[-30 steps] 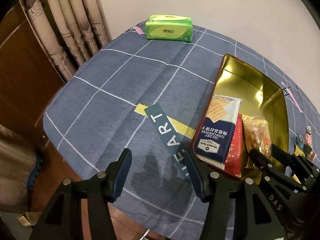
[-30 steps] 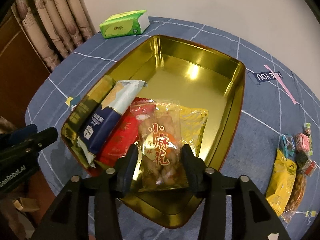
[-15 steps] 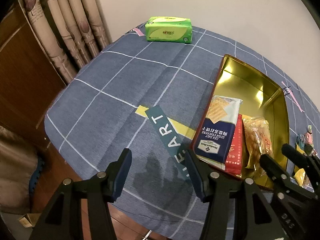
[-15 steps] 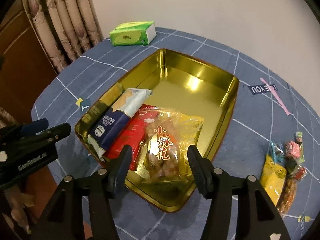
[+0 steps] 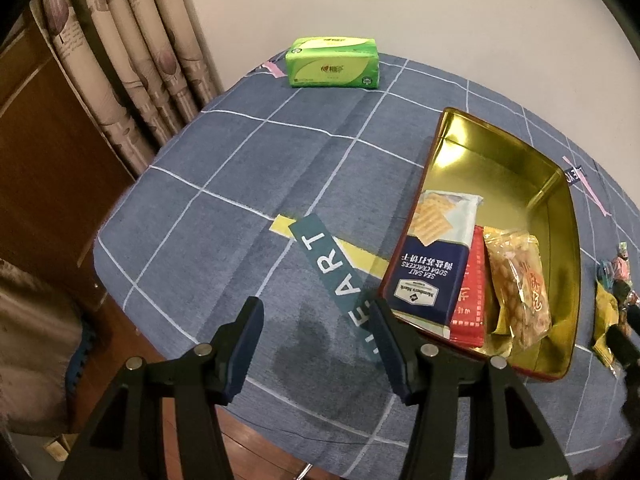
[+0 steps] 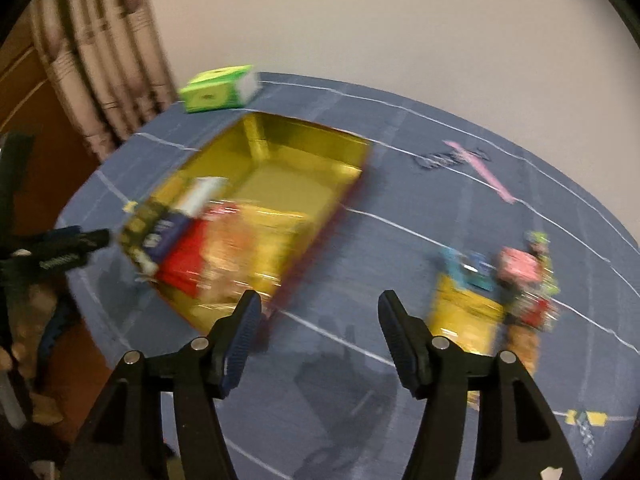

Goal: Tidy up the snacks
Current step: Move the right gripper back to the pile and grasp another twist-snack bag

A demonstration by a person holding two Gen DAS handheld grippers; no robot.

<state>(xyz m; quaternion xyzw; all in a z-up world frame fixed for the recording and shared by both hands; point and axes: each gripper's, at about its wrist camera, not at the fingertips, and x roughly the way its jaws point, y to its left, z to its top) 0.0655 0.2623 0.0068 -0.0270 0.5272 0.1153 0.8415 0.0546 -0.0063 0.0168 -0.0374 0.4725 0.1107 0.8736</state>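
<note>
The tablecloth (image 5: pixel 224 184) carries a teal strip (image 5: pixel 336 276) with white capitals reading "HEART", its first letter partly hidden behind a gripper finger. The blue cracker pack (image 5: pixel 432 268) in the gold tin (image 5: pixel 568 240) reads "SEA SALT SODA CRACKERS" and "Member's Mark", with Chinese characters beside them, all seen upside down. The red pack (image 5: pixel 472 292), the clear snack bag (image 5: pixel 520 280) and the green tissue pack (image 5: pixel 332 62) bear print too small to read. The right wrist view is too blurred for reading.

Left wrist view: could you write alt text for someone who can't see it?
An open, empty left gripper hovers over a blue checked tablecloth. To its right, a gold tin holds soda crackers, a red packet and a clear snack bag.
</note>
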